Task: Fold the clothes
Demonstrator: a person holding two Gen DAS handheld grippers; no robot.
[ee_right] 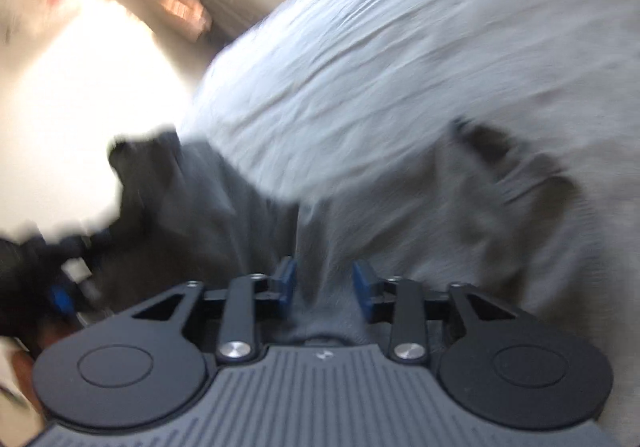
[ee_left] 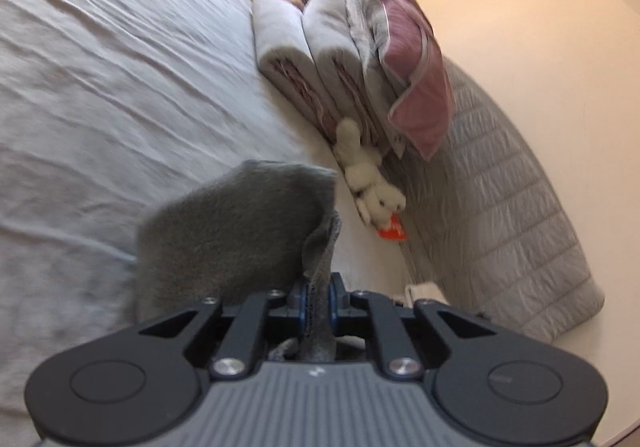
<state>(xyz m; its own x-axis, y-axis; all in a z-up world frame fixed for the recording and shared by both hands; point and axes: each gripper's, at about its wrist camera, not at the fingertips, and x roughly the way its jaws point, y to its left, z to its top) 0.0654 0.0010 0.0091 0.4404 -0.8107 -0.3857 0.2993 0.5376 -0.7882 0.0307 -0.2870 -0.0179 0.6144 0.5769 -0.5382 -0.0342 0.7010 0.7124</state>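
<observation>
Left gripper clamped on an edge of the grey garment, which hangs over the white bed sheet. Right gripper: fingers apart, grey cloth between them, view blurred. Beyond: folded blankets, pink pillow, plush toy, quilted headboard, cream wall.

No readable text, number or brand name is found in either view. Only a small pale emblem is stamped on the ribbed grey housing of the left gripper, and a like mark on the right gripper's housing; neither can be read as letters. The orange tag beside the plush toy is too blurred for any print to be made out.
</observation>
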